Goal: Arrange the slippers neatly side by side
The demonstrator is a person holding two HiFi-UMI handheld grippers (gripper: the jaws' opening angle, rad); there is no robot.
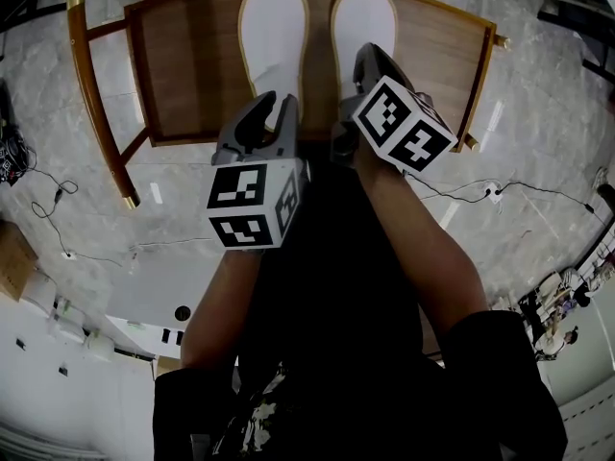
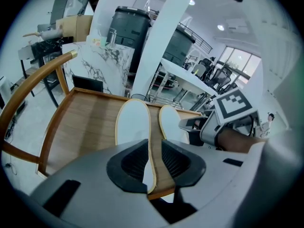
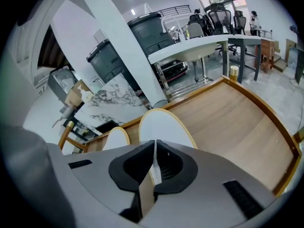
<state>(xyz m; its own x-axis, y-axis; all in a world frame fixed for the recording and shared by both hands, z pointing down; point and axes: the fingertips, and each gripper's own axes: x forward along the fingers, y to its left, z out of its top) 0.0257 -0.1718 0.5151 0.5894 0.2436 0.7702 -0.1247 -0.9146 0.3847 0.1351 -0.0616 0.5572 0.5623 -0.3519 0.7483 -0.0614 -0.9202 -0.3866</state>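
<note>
Two white slippers with tan rims lie side by side on a wooden chair seat. These are the left slipper and the right slipper. My left gripper hangs over the left slipper's heel. In the left gripper view its jaws stand apart, and the slipper's inner rim and bare wood show through the gap. My right gripper is at the right slipper's heel. In the right gripper view it is shut on that slipper's thin white edge.
The chair's curved wooden backrest runs along the left, and its frame rail runs along the right. Cables trail over the marble floor. A white desk with office chairs and dark bins stand beyond.
</note>
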